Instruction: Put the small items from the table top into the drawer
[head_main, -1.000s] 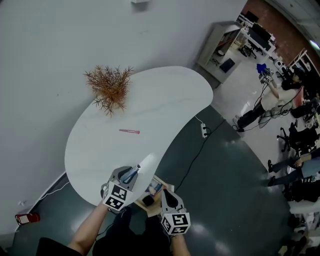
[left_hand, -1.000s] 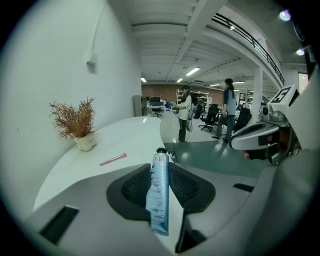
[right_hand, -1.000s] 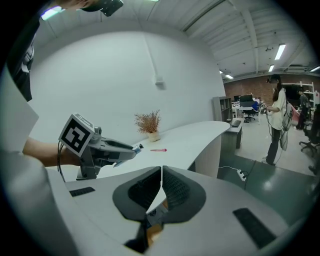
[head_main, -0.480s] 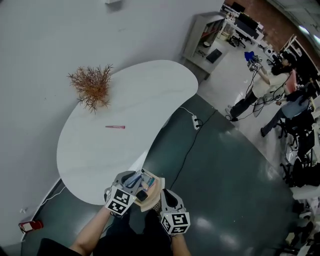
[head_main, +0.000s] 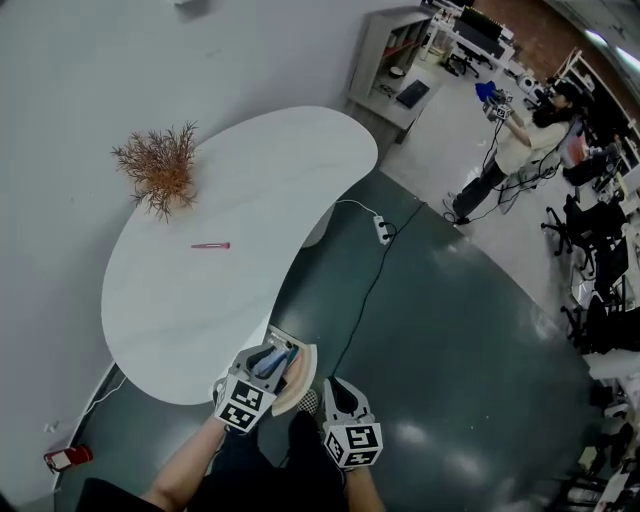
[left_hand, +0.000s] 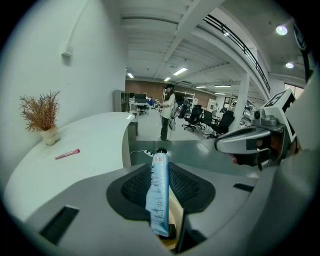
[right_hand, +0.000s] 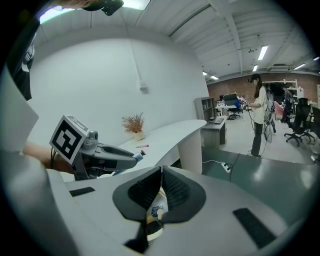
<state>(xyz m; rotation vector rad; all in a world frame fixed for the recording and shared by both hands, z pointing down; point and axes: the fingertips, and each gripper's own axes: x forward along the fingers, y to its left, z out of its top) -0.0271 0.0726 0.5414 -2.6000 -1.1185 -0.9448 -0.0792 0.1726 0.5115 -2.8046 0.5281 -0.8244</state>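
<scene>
Your left tool (head_main: 268, 362) has swung in off the tabletop (head_main: 250, 180) edge and now hangs over the open drawer (head_main: 308, 365), down at 6 o'clock in the head view. It's clamped on the blue tube (left_hand: 159, 200) around the middle, cap end poking out past the tips.

That tube looks light and squishy with a slick plastic skin, so I'd guess it slides or kinks if squeezed hard. Mid-body or the flat tail is the sane place to hold it.

Your right tool (right_hand: 160, 172) has its jaws together, nothing pinched that I can see, parked at 4 o'clock of the drawer.

The pink pen (head_main: 210, 245) lies on the tabletop at 11 o'clock from the left tool. It's thin and probably rolly, so grab it mid-shaft.
</scene>
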